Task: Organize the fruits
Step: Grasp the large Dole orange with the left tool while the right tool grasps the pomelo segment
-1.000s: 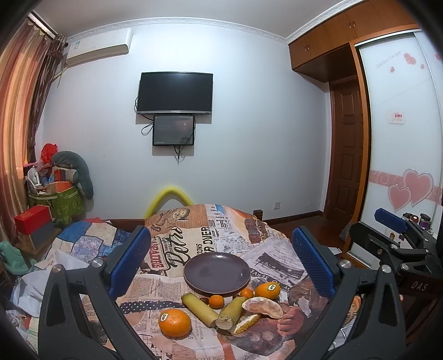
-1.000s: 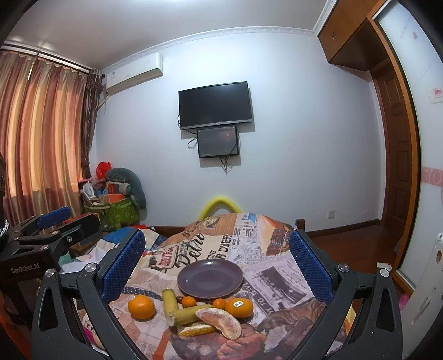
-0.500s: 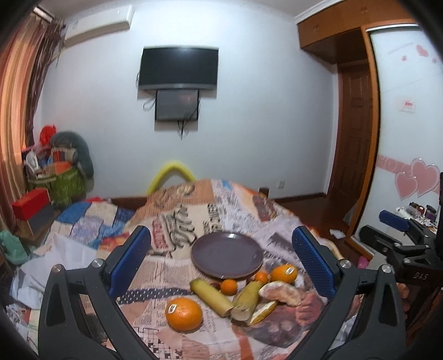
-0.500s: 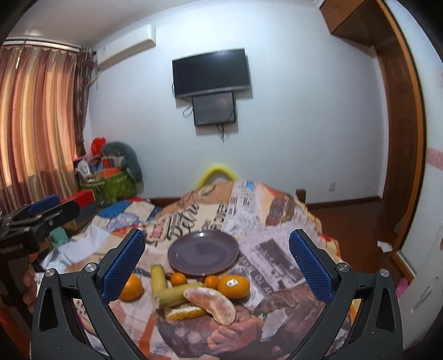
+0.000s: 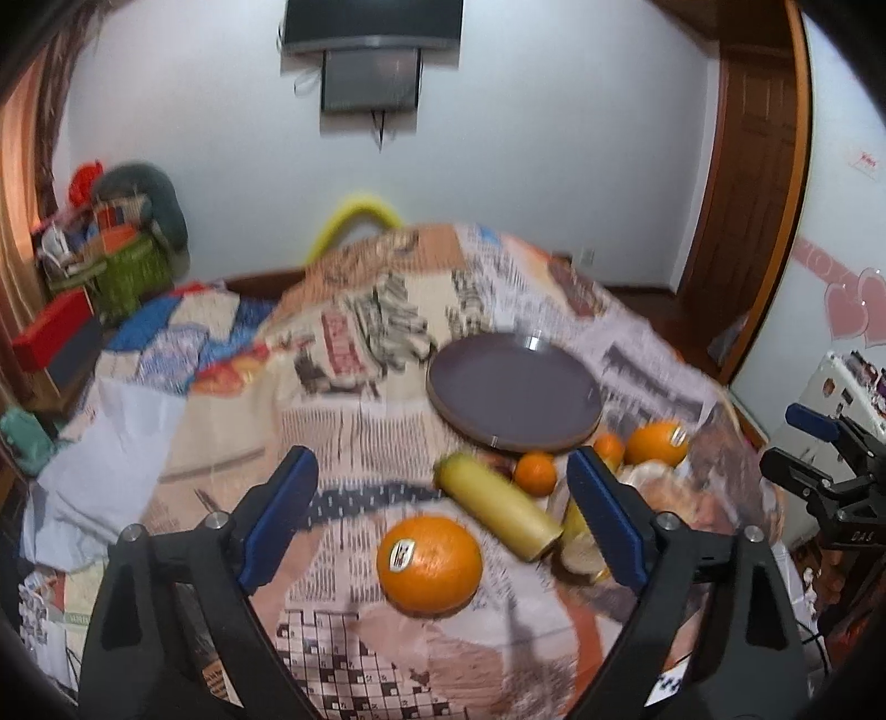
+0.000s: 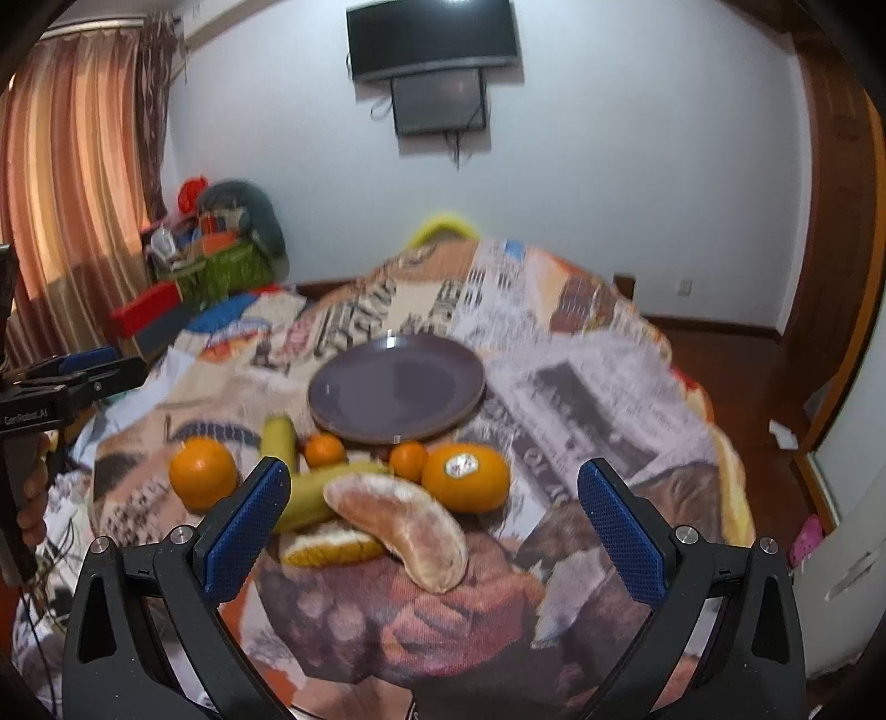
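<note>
While my left claw (image 5: 440, 518) narrows its jaws around nothing yet, the large orange (image 5: 429, 565) lies on the worktop between them — short of the empty plate (image 5: 515, 399). Blur probably hides contact; centre first. Right claw (image 6: 432, 520): wide, empty.

Blurred by motion throughout: tablecloth print (image 5: 354, 354) unreadable in both views. Hidden partly behind the left gripper's right finger (image 5: 606, 523): second banana (image 5: 576, 520) and peeled pomelo segment (image 5: 645, 479). Sticker text on the near orange (image 5: 429, 556) too small to read. Cut off at top edge: wall television (image 5: 371, 22). Overlapped by the pomelo: fruit slice (image 6: 326, 545).
</note>
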The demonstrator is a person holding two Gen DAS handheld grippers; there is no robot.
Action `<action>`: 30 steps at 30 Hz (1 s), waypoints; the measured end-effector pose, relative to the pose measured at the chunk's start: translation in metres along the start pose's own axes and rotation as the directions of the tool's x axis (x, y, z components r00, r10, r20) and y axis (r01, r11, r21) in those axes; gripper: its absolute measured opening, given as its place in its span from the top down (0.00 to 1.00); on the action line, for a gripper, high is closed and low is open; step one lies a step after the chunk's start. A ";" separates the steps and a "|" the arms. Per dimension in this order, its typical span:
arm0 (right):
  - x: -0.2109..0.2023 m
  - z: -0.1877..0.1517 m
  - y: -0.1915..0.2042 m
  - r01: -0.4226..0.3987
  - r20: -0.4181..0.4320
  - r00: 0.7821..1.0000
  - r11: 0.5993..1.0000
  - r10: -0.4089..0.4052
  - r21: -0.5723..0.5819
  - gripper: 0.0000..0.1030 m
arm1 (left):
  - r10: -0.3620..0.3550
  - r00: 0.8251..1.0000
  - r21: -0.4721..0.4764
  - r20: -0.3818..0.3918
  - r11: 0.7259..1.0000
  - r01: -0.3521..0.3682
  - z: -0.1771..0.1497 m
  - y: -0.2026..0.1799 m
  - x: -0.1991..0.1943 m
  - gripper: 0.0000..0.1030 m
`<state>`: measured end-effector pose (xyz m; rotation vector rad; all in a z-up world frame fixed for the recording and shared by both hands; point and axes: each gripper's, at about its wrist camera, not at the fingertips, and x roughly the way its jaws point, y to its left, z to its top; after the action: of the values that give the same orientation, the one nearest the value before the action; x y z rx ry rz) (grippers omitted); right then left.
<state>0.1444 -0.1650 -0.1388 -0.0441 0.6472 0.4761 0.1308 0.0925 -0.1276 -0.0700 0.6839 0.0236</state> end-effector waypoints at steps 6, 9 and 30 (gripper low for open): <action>0.036 -0.014 -0.003 -0.027 -0.122 0.992 1.000 0.028 0.009 0.05 | -0.002 0.994 -0.018 -0.111 1.000 0.000 -0.023 0.010 0.033 0.12; 0.049 -0.019 -0.005 -0.050 -0.166 0.985 0.999 0.053 0.021 0.07 | -0.014 0.988 -0.033 -0.153 0.999 0.009 -0.031 0.011 0.044 0.12; 0.097 -0.028 -0.008 -0.169 -0.262 0.947 0.982 0.186 0.085 0.30 | -0.072 0.957 -0.100 -0.280 0.994 0.045 -0.058 0.019 0.092 0.28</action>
<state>0.1993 -0.1372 -0.2190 0.0085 0.9382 0.6306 0.1650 0.1069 -0.2315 -0.1852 0.9679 -0.0120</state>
